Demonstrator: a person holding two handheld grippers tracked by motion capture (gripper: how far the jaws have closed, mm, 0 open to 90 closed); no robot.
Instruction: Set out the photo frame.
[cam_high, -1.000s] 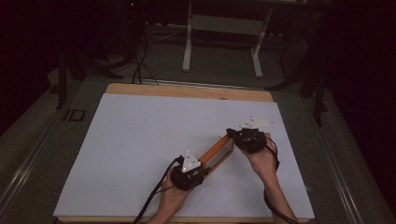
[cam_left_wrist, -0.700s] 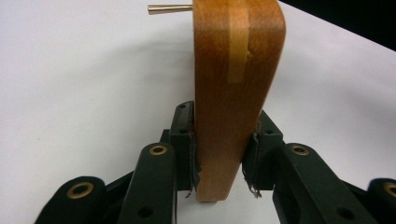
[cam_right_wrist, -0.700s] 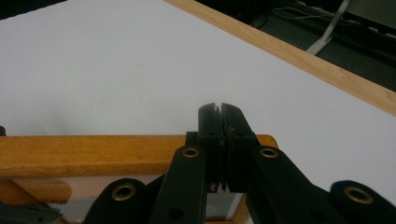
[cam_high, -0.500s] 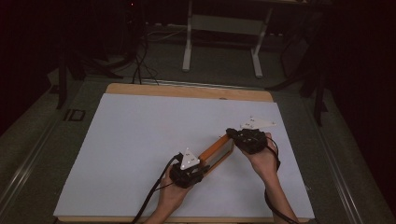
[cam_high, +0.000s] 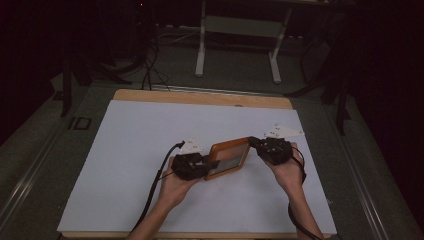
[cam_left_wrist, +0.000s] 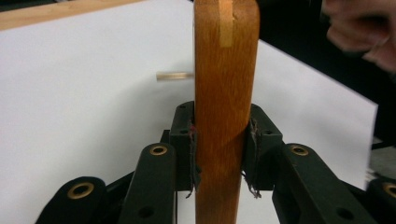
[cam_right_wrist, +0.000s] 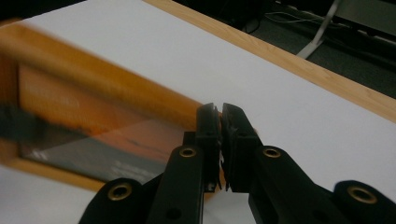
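An orange-brown wooden picture frame (cam_high: 229, 159) with a dark glass face is held above the white table top (cam_high: 150, 130), tilted so its face looks up. My left gripper (cam_high: 207, 167) is shut on its left edge. In the left gripper view the pads clamp both sides of the frame (cam_left_wrist: 224, 93) inside the left gripper (cam_left_wrist: 223, 140). My right gripper (cam_high: 254, 143) sits at the frame's far right corner. In the right gripper view the right gripper (cam_right_wrist: 220, 116) has its jaws almost together beside the blurred frame (cam_right_wrist: 93, 107). I cannot tell whether they pinch a thin part.
A short wooden peg (cam_left_wrist: 175, 76) shows against the white top beyond the frame. The wooden table rim (cam_high: 200, 96) runs along the far side, with a white stand (cam_high: 240, 30) and cables on the floor behind. The person's other hand (cam_left_wrist: 364, 32) appears at the upper right.
The left gripper has risen with its end of the frame. The frame has turned from edge-on to showing its face. The right gripper has stayed in place.
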